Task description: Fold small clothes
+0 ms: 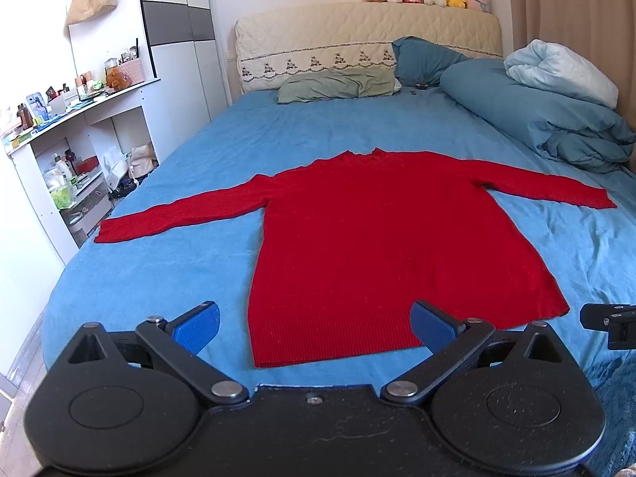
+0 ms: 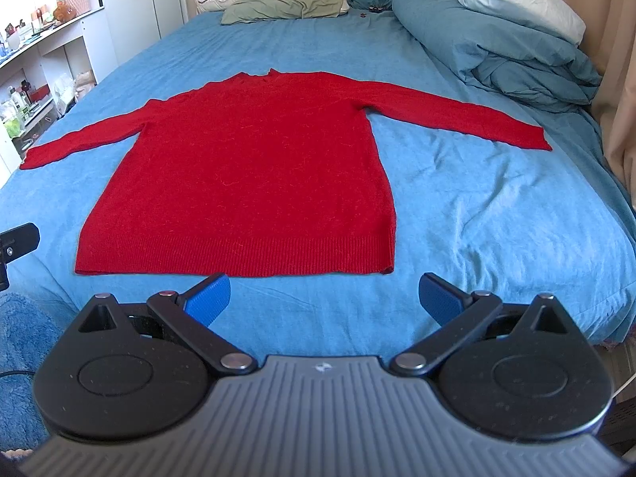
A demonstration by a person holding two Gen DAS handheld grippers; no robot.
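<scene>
Sweater (image 1: pixel 357 238), red, lay flat on blue bedsheet (image 2: pixel 497 218), hem near, collar far, long axis running away from both grippers, sleeves spread left and right. Left gripper (image 1: pixel 314 328) hovered over the hem's left part, jaws wide apart, holding nothing. Right gripper (image 2: pixel 324 298) sat just short of the hem's right corner, jaws likewise apart and empty. Folded duvet (image 2: pixel 516 39) lay far right, well apart from the right sleeve; pillows (image 1: pixel 338 83) stayed beyond the collar. Nothing appeared to block either sleeve.

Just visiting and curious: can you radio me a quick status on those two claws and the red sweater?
Left gripper open, right gripper open, both empty. Red sweater flat on bed, sleeves spread, unfolded. Nothing on it.
</scene>
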